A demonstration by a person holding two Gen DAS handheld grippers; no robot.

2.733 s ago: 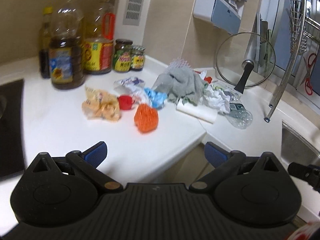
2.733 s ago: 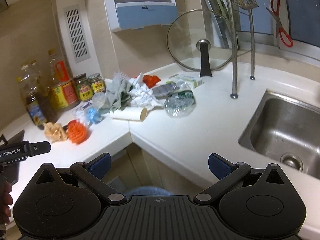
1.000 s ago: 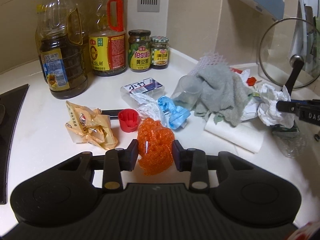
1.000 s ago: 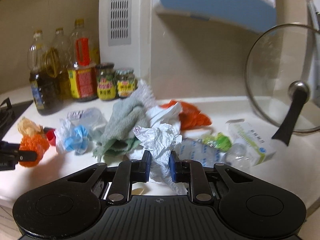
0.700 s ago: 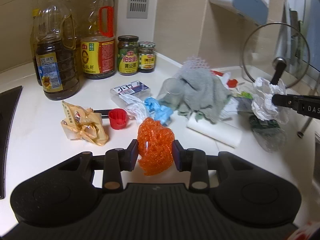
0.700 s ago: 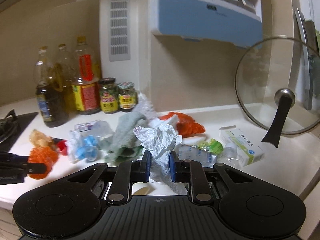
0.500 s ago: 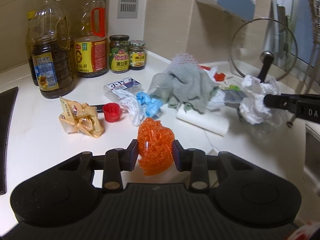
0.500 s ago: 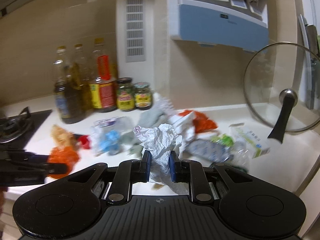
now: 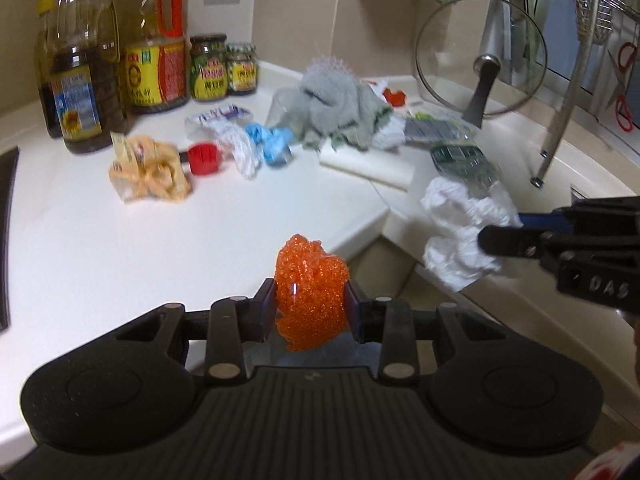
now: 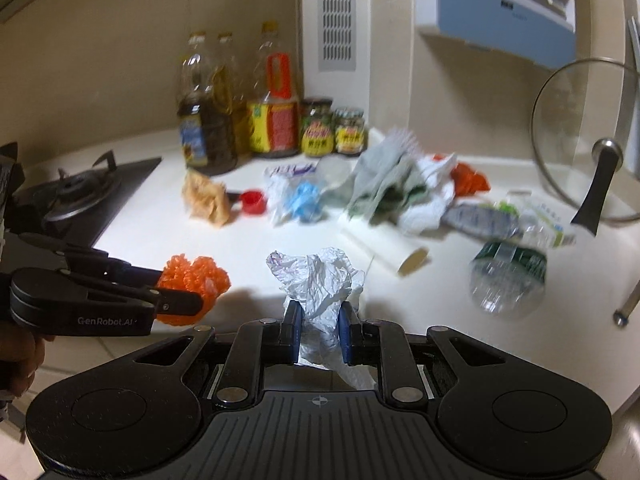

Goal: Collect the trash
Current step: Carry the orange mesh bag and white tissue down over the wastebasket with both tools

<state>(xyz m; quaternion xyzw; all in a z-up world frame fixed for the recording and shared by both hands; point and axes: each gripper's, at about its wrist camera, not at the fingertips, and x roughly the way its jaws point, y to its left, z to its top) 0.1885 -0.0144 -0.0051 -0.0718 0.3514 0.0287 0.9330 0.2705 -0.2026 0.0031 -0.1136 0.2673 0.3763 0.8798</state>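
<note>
My left gripper (image 9: 310, 310) is shut on an orange mesh wad (image 9: 310, 294), held off the front edge of the white counter (image 9: 100, 248); it also shows in the right wrist view (image 10: 194, 286). My right gripper (image 10: 318, 326) is shut on a crumpled white plastic wad (image 10: 318, 284), also seen in the left wrist view (image 9: 460, 228), in front of the counter corner. Left on the counter are a yellow wrapper (image 9: 150, 170), a red cap (image 9: 202, 158), blue and white plastic (image 9: 256, 144), a grey rag (image 9: 340, 106), a white roll (image 9: 370, 162) and a crushed bottle (image 10: 506, 280).
Oil bottles (image 9: 88, 80) and jars (image 9: 208, 68) stand at the back left. A glass lid (image 9: 480, 56) leans on the back wall. A gas stove (image 10: 76, 196) is on the left. A rack pole (image 9: 560, 120) stands at the right.
Both grippers have pulled back from the pile toward the counter's front edge, each still holding its wad. The counter litter now lies farther away.
</note>
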